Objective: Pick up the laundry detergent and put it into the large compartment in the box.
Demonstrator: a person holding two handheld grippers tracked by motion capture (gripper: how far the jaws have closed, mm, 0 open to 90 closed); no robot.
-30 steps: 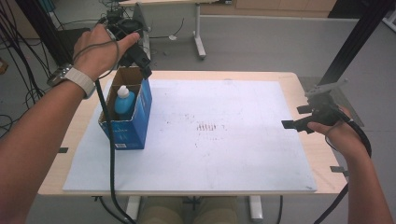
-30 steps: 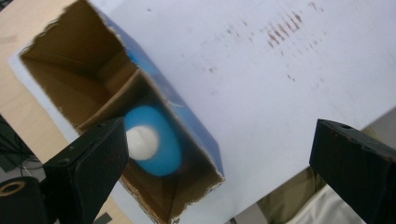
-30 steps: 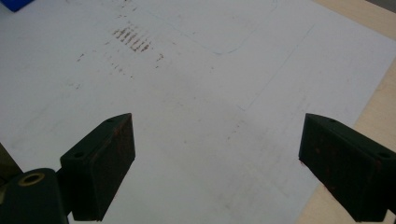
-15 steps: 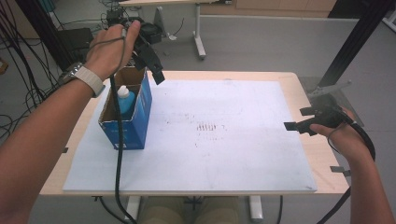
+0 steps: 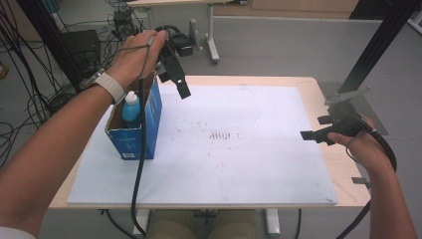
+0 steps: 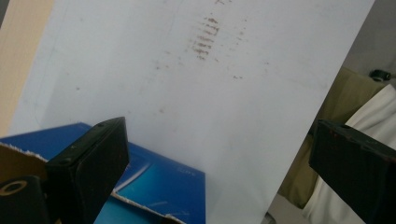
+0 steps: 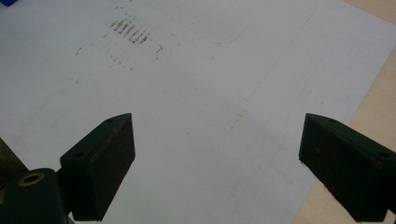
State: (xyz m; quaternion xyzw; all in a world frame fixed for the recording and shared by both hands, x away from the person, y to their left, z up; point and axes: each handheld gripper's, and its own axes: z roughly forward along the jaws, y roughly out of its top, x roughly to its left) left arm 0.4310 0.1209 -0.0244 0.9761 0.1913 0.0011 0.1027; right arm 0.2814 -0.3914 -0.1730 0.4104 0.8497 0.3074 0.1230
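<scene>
In the high view the left gripper hangs in the air just above the far right corner of the blue box, which stands at the far left of the white board. The person's left hand grips it from above, with a light watch strap at the wrist. A white bottle with a blue body stands upright inside the open box; its cap rises to about the rim.

The left gripper view adds what the high view cannot: the jaws stand wide apart with nothing between them, and below the left jaw lie the blue box's torn cardboard edge and printed side. The bottle is out of that frame. Brownish marks stain the board beyond.

At the right edge of the table the right gripper is held low by the right hand, well apart from the box. From above its jaws are hard to judge, perhaps spread; the right gripper view settles it, showing both black jaws wide and empty over bare board, with the same brownish marks at the far left and a strip of wooden tabletop at the right.
</scene>
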